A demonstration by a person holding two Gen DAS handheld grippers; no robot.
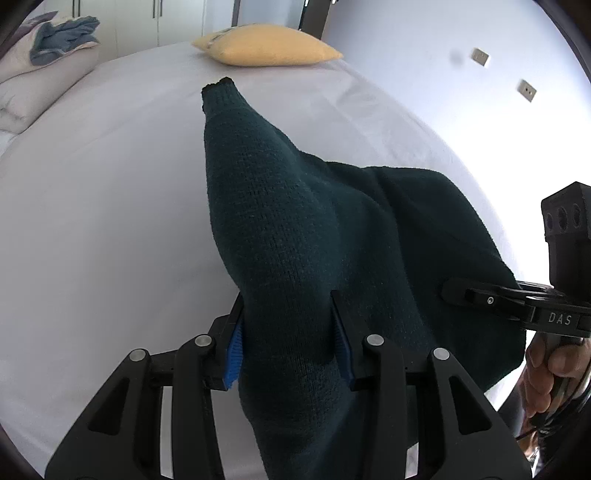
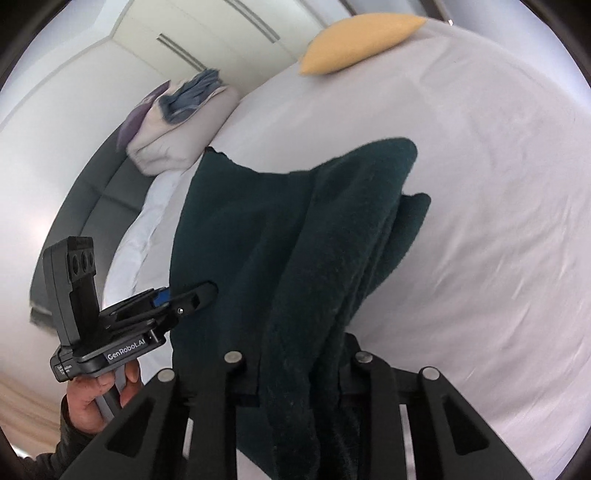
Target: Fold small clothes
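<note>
A dark green knit garment (image 1: 280, 229) hangs lifted over a bed (image 1: 110, 206) covered in a pale sheet. In the left wrist view one narrow part of it, ending in a cuff-like edge (image 1: 218, 86), stretches away toward the far end of the bed, while the wider body spreads to the right and reaches the sheet's right edge. The left gripper (image 1: 288, 332) pinches a thick bunch of the knit between its blue pads (image 1: 233, 347); the fabric fills the gap between the fingers.

In the right wrist view the right gripper (image 2: 295, 365) is pressed onto a gathered fold of the same garment (image 2: 295, 229), the cloth running up between its black fingers. The left gripper (image 2: 192, 295) shows there at the garment's left edge, held by a hand (image 2: 99, 395). In the left wrist view the right gripper (image 1: 458, 291) enters from the right, a hand (image 1: 546, 373) on its handle.

Open sheet lies left of the garment and beyond it. A yellow pillow (image 1: 266, 46) sits at the far end, well apart. A pale pillow with blue cloth (image 1: 64, 37) on it lies at the far left corner, by white cupboards (image 2: 207, 33).
</note>
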